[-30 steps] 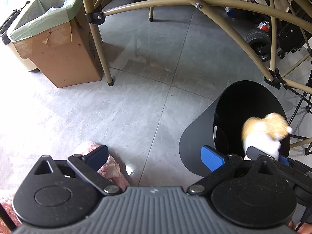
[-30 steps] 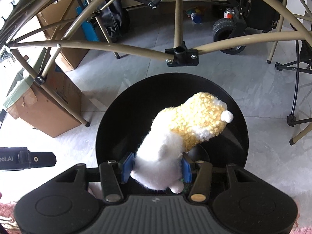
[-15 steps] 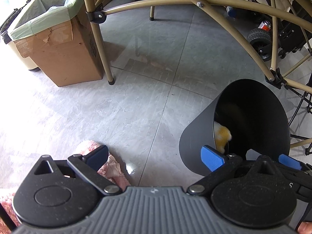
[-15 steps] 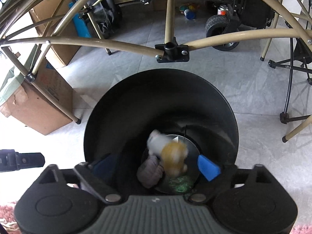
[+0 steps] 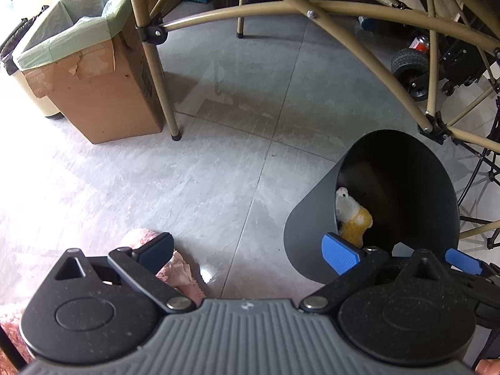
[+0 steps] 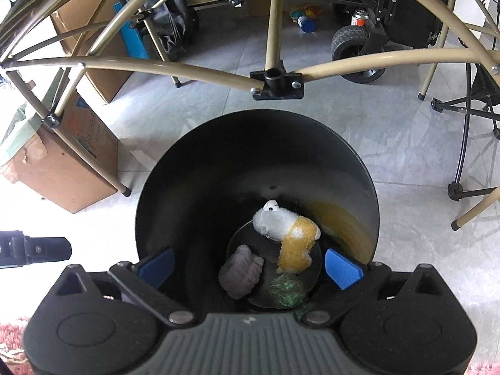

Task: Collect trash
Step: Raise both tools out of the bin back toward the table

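Both jaws are wide apart and hold nothing. My right gripper (image 6: 250,268) hangs over the round black plastic bin (image 6: 200,168). I see the fluffy white and yellow toy animal (image 6: 289,234) lying at the bottom, beside a grey lump (image 6: 240,273). My left gripper (image 5: 250,251) is over the grey tile floor (image 5: 193,181).
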A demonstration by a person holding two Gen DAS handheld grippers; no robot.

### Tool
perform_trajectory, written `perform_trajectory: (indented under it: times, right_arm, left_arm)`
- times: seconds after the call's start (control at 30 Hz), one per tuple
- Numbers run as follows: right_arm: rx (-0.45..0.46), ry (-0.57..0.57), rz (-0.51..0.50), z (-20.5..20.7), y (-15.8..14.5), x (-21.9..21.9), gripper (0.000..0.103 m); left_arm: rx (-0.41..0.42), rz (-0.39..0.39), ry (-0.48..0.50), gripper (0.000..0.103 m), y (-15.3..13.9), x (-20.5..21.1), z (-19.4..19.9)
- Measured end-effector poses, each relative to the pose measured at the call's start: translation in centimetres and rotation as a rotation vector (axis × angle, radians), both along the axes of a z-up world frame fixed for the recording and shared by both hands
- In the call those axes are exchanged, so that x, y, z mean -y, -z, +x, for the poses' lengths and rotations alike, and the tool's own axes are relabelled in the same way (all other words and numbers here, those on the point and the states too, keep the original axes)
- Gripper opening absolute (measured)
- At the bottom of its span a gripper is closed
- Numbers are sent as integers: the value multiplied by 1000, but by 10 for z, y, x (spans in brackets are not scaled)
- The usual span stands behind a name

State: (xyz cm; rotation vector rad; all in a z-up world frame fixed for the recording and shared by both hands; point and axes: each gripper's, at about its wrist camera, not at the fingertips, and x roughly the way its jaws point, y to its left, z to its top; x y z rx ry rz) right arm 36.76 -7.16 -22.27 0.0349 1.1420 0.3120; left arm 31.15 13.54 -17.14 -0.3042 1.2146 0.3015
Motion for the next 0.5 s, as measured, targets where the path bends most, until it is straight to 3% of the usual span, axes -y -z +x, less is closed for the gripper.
perform_trajectory:
  times: [0.23, 0.5]
  right_arm:
    - [59, -4, 15, -10, -18, 8, 103]
    - [199, -18, 31, -30, -59, 21, 103]
  left_arm:
    - [96, 15, 21, 103, -23, 11, -9]
    - [264, 36, 39, 103, -62, 26, -25]
